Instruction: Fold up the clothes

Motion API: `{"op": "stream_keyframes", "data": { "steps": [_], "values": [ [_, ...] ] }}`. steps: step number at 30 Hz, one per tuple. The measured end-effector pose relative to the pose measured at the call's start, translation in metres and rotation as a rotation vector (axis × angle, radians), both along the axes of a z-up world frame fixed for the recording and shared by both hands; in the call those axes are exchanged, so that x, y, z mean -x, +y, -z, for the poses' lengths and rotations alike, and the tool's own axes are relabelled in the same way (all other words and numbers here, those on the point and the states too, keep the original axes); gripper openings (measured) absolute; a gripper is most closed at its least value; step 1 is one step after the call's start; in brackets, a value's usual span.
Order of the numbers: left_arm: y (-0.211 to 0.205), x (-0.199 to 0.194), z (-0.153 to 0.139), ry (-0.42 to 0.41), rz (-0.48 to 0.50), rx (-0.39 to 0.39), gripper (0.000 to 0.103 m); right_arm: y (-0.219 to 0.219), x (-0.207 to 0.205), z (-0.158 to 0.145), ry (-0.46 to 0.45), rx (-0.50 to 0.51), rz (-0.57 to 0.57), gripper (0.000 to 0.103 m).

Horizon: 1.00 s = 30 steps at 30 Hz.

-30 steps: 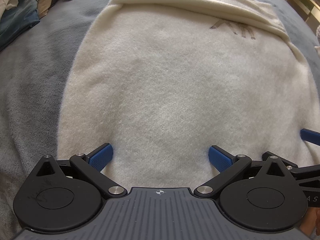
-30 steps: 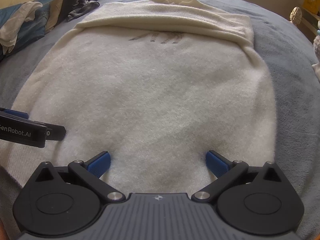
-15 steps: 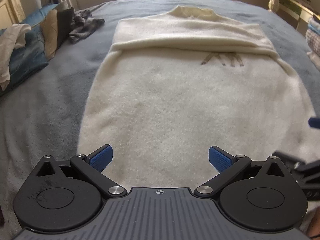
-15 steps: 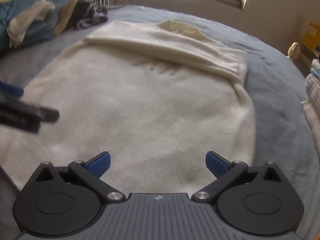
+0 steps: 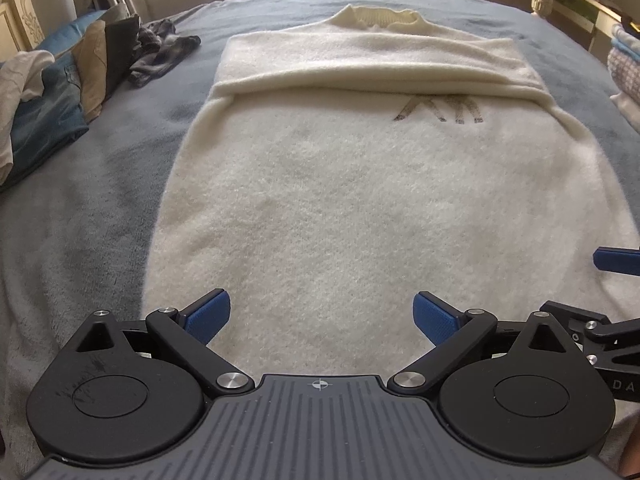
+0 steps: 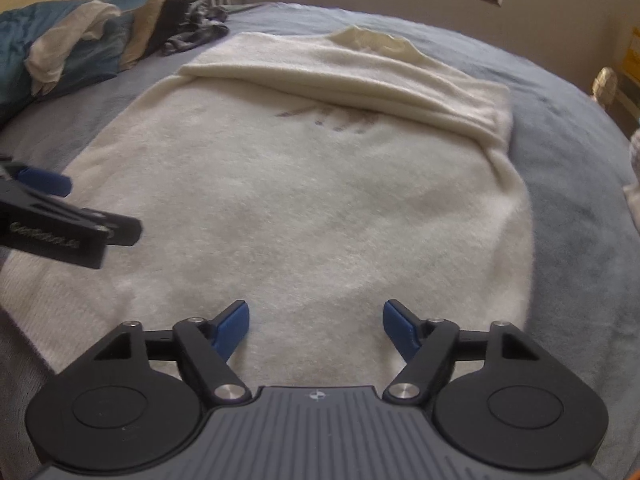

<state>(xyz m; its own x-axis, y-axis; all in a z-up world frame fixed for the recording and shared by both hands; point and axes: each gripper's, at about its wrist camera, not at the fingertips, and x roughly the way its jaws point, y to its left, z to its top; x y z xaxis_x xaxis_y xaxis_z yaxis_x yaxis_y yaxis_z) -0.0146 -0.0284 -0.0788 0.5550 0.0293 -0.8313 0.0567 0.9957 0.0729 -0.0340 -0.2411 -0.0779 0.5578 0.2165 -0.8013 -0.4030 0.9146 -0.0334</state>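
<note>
A cream sweater [image 5: 360, 208] is spread flat across the frame's centre on a grey-blue blanket [image 5: 80, 208]. The left gripper [image 5: 322, 314] is held spread wide; the right gripper [image 6: 316, 326] has just been closing — nothing is pinched between its pads.

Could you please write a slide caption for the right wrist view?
Right tongs, jaws just narrowing with nothing between them, above a cream sweater on a blue-grey bedspread.
</note>
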Motion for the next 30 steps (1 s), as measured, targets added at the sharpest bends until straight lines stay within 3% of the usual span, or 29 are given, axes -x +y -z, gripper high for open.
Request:
{"op": "stream_keyframes", "data": {
  "steps": [6, 13, 21, 30],
  "values": [
    [0.003, -0.005, 0.004, 0.024, -0.006, 0.001, 0.098, 0.002, -0.003, -0.001, -0.026, -0.009, -0.012, 0.056],
    [0.011, -0.015, 0.015, 0.072, -0.027, 0.033, 0.098, 0.003, -0.009, 0.004, -0.027, -0.037, -0.001, 0.051],
    [0.014, -0.021, 0.022, 0.084, 0.025, 0.046, 0.103, -0.003, -0.022, 0.000, -0.060, -0.093, 0.033, 0.043],
    [0.020, -0.011, 0.026, 0.005, 0.116, 0.061, 0.103, -0.026, -0.052, -0.003, -0.064, -0.168, 0.143, 0.031]
  ]
}}
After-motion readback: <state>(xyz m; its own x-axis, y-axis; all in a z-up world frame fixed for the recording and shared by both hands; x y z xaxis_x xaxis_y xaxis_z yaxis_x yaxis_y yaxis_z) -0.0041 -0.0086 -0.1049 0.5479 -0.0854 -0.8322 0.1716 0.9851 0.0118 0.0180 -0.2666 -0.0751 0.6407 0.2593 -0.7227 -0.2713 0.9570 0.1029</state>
